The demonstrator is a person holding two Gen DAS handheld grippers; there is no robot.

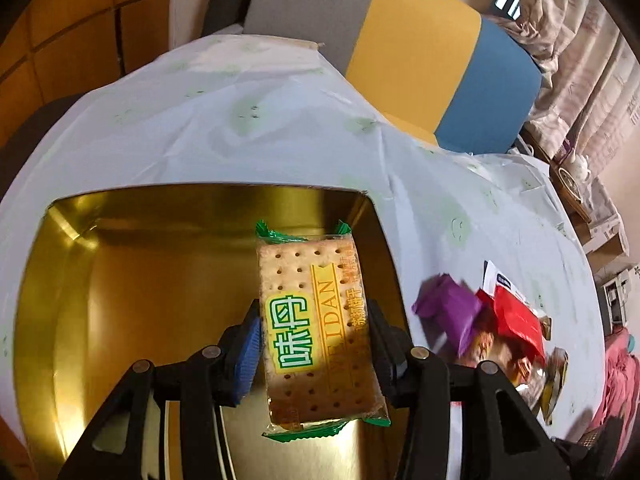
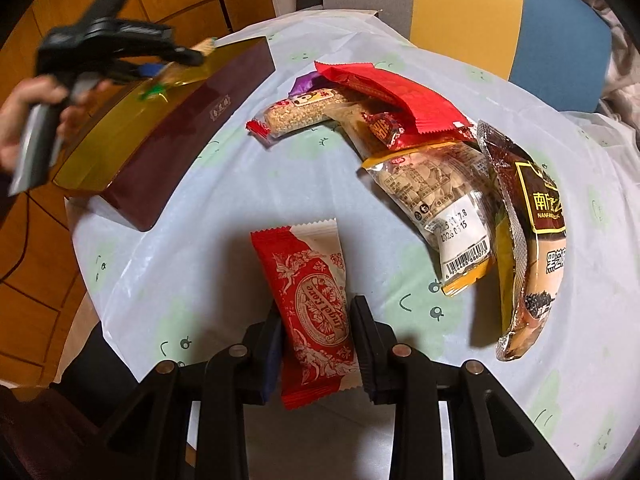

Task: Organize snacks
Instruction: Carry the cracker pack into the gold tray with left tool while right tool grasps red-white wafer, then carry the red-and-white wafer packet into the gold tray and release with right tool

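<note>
My left gripper (image 1: 316,320) is shut on a green-edged cracker packet (image 1: 316,328) and holds it over the gold inside of the open box (image 1: 160,280). In the right wrist view the left gripper (image 2: 172,64) hovers over that dark red box (image 2: 192,120) at the upper left. My right gripper (image 2: 316,320) is shut on a red and white wafer packet (image 2: 316,312) above the table. A pile of snacks lies at the right: a sesame bar (image 2: 304,114), a red bag (image 2: 400,96), a clear nut packet (image 2: 440,204) and a brown sesame bag (image 2: 532,240).
The round table has a pale blue cloth (image 2: 240,184) with green prints. A grey, yellow and blue chair back (image 2: 480,12) stands behind it. The same snack pile (image 1: 500,332) shows right of the box in the left wrist view. Wooden floor lies at the left.
</note>
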